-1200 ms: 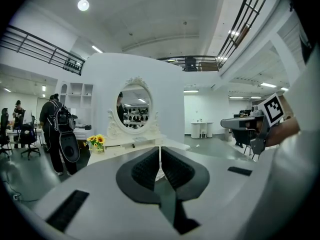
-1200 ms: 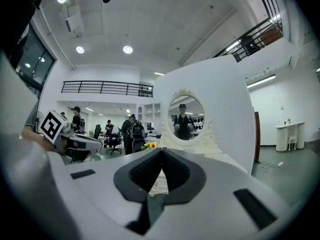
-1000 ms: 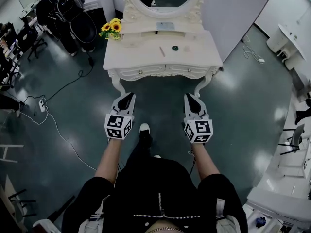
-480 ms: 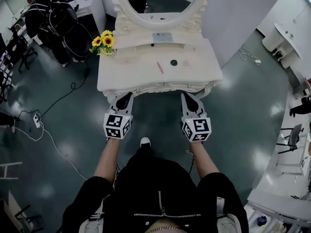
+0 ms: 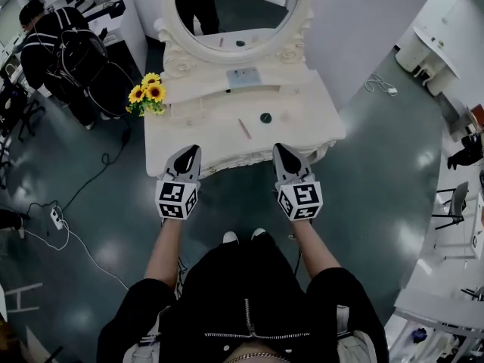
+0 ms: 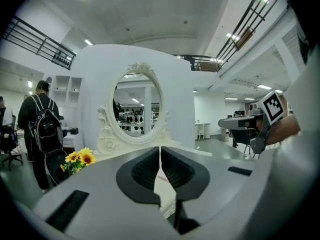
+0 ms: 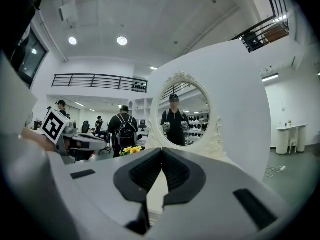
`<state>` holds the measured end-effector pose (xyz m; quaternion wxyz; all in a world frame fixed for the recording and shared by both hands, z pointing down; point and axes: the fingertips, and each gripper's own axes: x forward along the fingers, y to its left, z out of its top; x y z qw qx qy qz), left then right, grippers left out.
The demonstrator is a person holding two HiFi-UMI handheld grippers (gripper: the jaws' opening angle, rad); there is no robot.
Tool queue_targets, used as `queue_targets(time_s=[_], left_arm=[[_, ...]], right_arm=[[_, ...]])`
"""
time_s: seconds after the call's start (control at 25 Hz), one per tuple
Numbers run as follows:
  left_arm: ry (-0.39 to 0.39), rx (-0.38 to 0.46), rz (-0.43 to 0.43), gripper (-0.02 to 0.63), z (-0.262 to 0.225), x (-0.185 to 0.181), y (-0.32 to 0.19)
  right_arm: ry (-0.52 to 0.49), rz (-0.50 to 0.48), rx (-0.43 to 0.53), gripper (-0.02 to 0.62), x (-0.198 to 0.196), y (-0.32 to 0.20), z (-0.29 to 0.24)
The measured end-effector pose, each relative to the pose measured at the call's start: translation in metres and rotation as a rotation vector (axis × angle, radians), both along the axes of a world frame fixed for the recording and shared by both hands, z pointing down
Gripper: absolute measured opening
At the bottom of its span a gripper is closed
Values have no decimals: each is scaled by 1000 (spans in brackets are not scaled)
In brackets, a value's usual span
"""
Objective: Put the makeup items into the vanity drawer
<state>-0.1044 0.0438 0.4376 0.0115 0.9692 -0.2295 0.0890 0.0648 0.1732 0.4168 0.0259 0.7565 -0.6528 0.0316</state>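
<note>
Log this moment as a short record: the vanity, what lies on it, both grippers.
vanity table: white, oval mirror behind
on top: pink stick, dark round item, sunflowers at left edge
left gripper: jaws together, empty, short of the table front
right gripper: jaws together, empty, short of the table front

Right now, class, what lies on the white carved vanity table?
Pink stick, dark round disc, yellow sunflowers; the left gripper and right gripper hide bits of its front.
</note>
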Motion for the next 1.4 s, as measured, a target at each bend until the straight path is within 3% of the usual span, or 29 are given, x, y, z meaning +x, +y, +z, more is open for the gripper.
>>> queue_targets(time_s=[0.36, 0.88, 1.08, 1.4], left_arm=[[-19, -19, -22, 29, 15, 40, -58], [-1, -22, -187, 29, 2, 115, -173], [17, -35, -234, 29, -1, 121, -196], [15, -53, -227, 29, 0, 129, -231]], right_arm=[[-17, -31, -8, 8, 42, -75, 17], [-11, -189, -6, 8, 136, -219, 11], [-9, -235, -14, 8, 145, -252, 6], [-18, -241, -36, 8, 148, -283, 9]])
